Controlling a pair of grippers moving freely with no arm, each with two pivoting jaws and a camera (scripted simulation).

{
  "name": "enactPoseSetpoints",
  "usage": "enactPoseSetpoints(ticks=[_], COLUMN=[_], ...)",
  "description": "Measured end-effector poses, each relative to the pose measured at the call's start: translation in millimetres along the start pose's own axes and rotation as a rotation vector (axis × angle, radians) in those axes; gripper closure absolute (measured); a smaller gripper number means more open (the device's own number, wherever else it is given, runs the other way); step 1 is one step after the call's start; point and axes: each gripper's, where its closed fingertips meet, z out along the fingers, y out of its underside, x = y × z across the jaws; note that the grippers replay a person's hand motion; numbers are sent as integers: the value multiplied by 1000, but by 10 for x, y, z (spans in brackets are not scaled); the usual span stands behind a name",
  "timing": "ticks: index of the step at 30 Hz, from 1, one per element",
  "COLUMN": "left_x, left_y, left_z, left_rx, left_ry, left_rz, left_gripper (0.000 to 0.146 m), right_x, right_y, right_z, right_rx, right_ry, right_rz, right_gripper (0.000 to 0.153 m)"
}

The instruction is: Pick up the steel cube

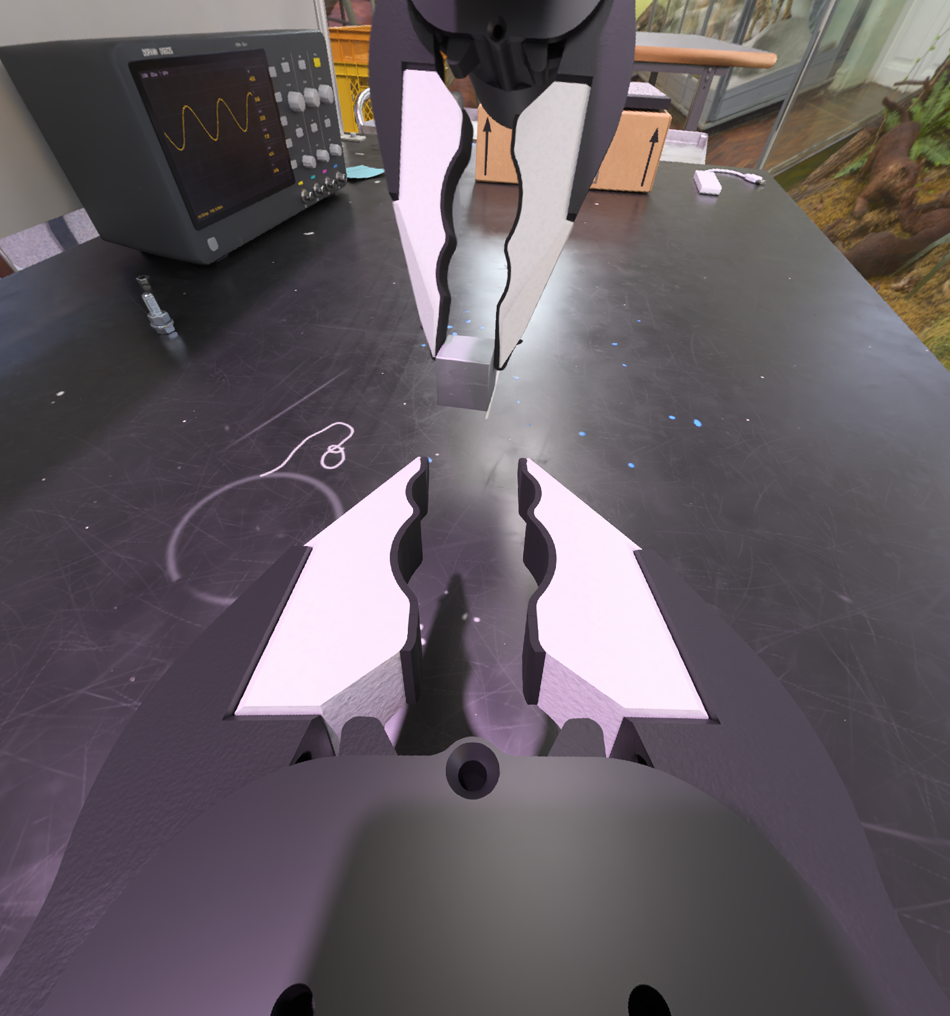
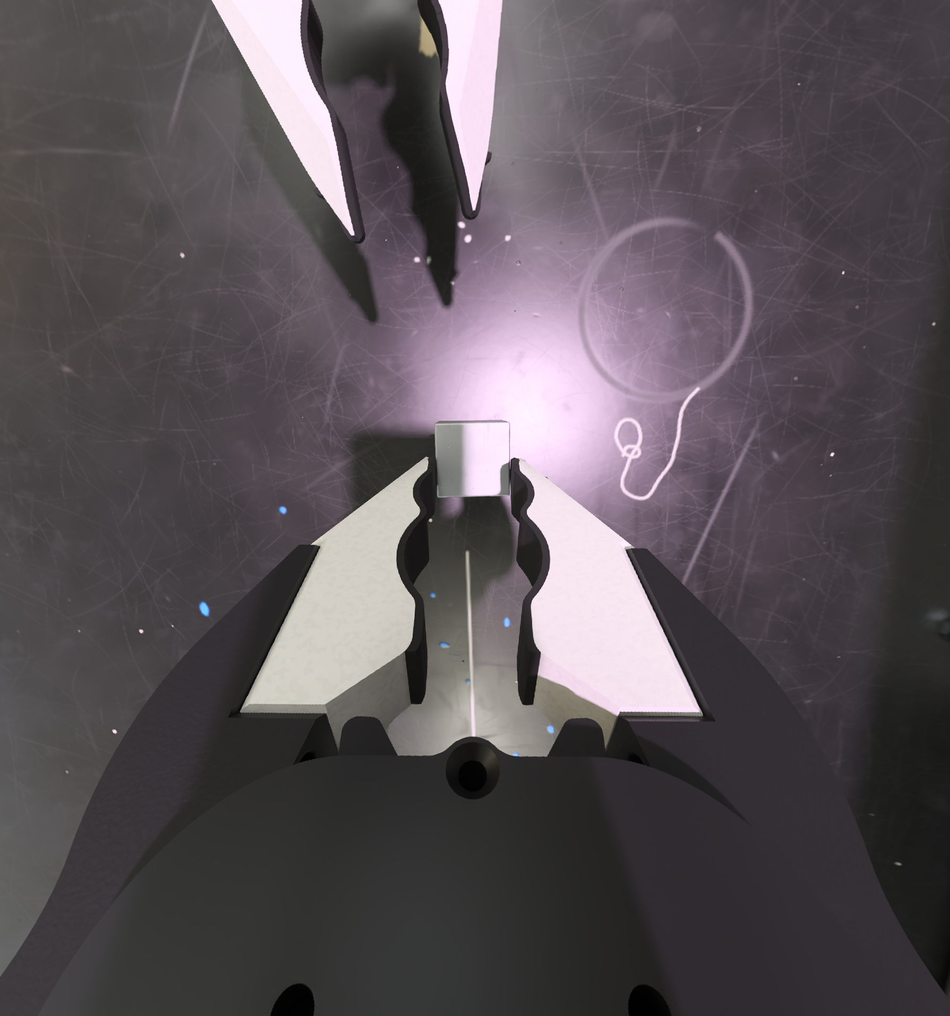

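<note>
The steel cube (image 2: 471,466) is small and grey and sits on or just above the black table (image 2: 187,357); I cannot tell which. My right gripper (image 2: 471,464) points down at it, and its fingertips press the cube's left and right sides. In the left wrist view the cube (image 1: 462,379) shows between the right gripper's (image 1: 468,357) tips, ahead of my left gripper (image 1: 473,467). The left gripper is open and empty, low over the table and a short way from the cube. It also shows at the top of the right wrist view (image 2: 413,224).
An oscilloscope (image 1: 187,143) stands at the back left, with a bolt (image 1: 159,319) in front of it. A cardboard box (image 1: 621,154) and a yellow crate (image 1: 352,66) are behind. A white adapter (image 1: 709,181) lies back right. A thread loop (image 1: 319,445) lies left of the cube.
</note>
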Motion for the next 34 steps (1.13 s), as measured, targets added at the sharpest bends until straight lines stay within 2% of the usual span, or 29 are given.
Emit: enactPoseSetpoints(ticks=[6, 12, 24, 28, 34], left_x=[39, 38, 89, 124, 124], left_y=[4, 9, -149, -138, -84], left_z=[19, 15, 167, 322, 391], left_rx=[-6, -4, 39, 25, -31], left_ry=[7, 3, -1, 38, 26], left_rz=[12, 11, 99, 62, 50], left_gripper=[114, 114, 115, 119, 116], right_x=[-2, -11, -17, -18, -19], right_y=[-23, -53, -54, -55, -52], right_z=[43, 49, 44, 45, 55], right_rx=[-100, -119, -166, -164, -135], right_ry=[-1, 11, 11, 8, -4], right_rz=[-145, -274, -265, -265, -253], right_gripper=[126, 126, 126, 126, 126])
